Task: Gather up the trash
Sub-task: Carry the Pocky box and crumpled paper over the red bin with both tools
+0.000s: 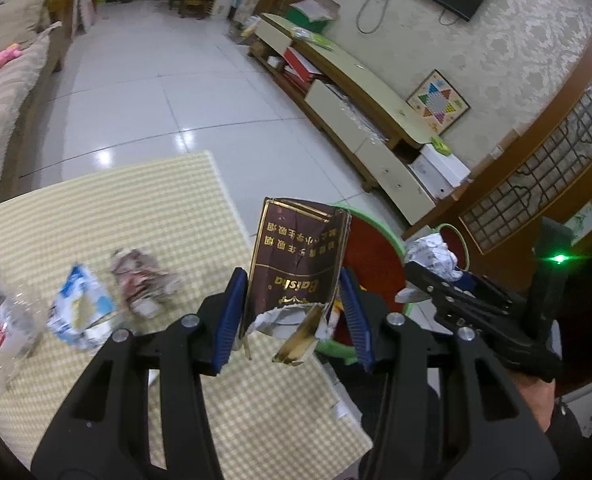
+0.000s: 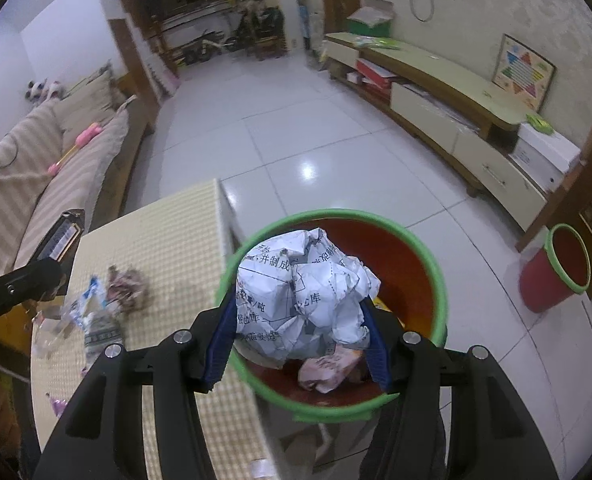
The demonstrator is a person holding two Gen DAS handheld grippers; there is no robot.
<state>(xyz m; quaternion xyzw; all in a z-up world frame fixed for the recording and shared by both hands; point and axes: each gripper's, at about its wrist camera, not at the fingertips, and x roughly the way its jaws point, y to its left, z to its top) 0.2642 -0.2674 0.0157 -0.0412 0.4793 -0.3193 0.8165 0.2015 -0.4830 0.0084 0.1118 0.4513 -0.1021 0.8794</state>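
Note:
My left gripper (image 1: 294, 312) is shut on a torn brown cigarette carton (image 1: 296, 264) with gold print, held upright over the table's right edge. My right gripper (image 2: 299, 330) is shut on a crumpled ball of printed white paper (image 2: 303, 296), hanging above the red bin with a green rim (image 2: 335, 216); pink scraps lie inside it. In the left wrist view the right gripper (image 1: 435, 280) with its paper ball (image 1: 431, 256) is at the right, over the same bin (image 1: 369, 264). On the checked tablecloth (image 1: 136, 216) lie a blue-white wrapper (image 1: 82, 304), a reddish crumpled wrapper (image 1: 140, 276) and a clear plastic bottle (image 1: 8, 320).
A second red bin (image 2: 555, 268) stands on the tiled floor by a wooden screen at the right. A low TV cabinet (image 2: 435, 104) runs along the right wall, a striped sofa (image 2: 36, 176) along the left. The left gripper's arm (image 2: 20, 284) shows at the left edge.

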